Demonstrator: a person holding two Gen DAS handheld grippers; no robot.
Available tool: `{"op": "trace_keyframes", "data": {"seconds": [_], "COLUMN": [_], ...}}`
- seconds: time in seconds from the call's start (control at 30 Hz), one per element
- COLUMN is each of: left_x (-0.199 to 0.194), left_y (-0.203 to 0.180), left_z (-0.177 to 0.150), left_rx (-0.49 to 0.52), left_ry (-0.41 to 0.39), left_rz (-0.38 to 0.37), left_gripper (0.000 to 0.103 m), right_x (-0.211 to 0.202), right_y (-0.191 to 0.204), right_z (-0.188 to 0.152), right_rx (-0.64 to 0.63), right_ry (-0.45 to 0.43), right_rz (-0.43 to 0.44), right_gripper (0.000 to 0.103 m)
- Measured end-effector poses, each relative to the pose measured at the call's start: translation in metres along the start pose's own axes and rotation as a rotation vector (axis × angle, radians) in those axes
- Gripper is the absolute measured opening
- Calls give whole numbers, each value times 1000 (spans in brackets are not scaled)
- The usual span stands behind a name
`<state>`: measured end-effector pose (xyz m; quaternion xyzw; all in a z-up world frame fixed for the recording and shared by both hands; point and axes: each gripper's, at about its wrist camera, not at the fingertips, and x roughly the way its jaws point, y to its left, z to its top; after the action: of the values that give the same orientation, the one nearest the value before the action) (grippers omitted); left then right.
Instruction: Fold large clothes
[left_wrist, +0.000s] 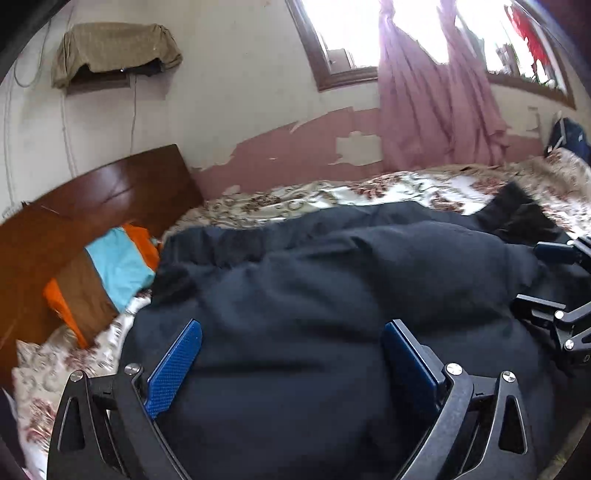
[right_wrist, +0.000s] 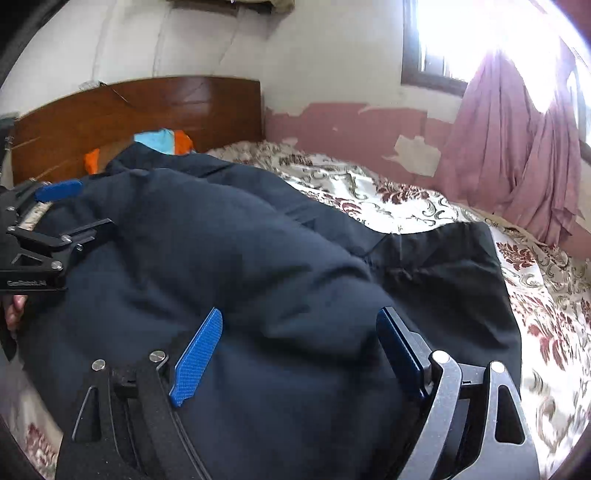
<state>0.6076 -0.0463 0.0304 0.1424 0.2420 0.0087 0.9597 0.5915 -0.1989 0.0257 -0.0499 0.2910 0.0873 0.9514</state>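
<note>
A large dark navy garment (left_wrist: 332, 280) lies bunched on the floral bedspread (left_wrist: 332, 192); it also fills the right wrist view (right_wrist: 229, 251). My left gripper (left_wrist: 291, 334) is open, its blue pads wide apart over a thick fold of the garment. My right gripper (right_wrist: 301, 326) is open too, with the cloth bulging between its jaws. The right gripper also shows at the right edge of the left wrist view (left_wrist: 554, 280), and the left gripper at the left edge of the right wrist view (right_wrist: 55, 210). A darker black part (right_wrist: 450, 258) of the clothing lies flat toward the bed's far side.
A wooden headboard (left_wrist: 92, 206) stands at the left. An orange, turquoise and brown pillow (left_wrist: 107, 273) lies against it. Pink curtains (left_wrist: 436, 96) hang by the window along a peeling wall. A dark bag (left_wrist: 569, 136) sits at the far right.
</note>
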Motion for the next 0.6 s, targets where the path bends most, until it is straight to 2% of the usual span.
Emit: {"op": "trace_keyframes", "data": {"seconds": [0.1,0.2,0.23,0.33,0.37,0.43,0.6], "left_x": [25,46,52,68,80,94,112], "left_y": [8,23,28,41,50,60,61], "left_z": [16,25,28,29,27,21,11], "left_rx": [-19,-77,-91,-128,-170,-234,-295], "left_ry": [44,98,108,141,188,241,285], "left_rz": [57,88,100,122,69,4,-41], "left_gripper": [103,103,103,103,103,103,103], "right_x": [20,41,45,65,73,82,95], "right_y": [-14,-37,-43,-70,-79,-87,-92], "right_z": [11,20,20,16,10,0,-20], "right_rx": [43,98,119,243,296,356,420], "right_ry": [16,46,54,103,120,115,88], "right_rz": [-47,-150,-160,-104,-51,-2,77], "right_gripper": [81,81,81,81,81,81,82]}}
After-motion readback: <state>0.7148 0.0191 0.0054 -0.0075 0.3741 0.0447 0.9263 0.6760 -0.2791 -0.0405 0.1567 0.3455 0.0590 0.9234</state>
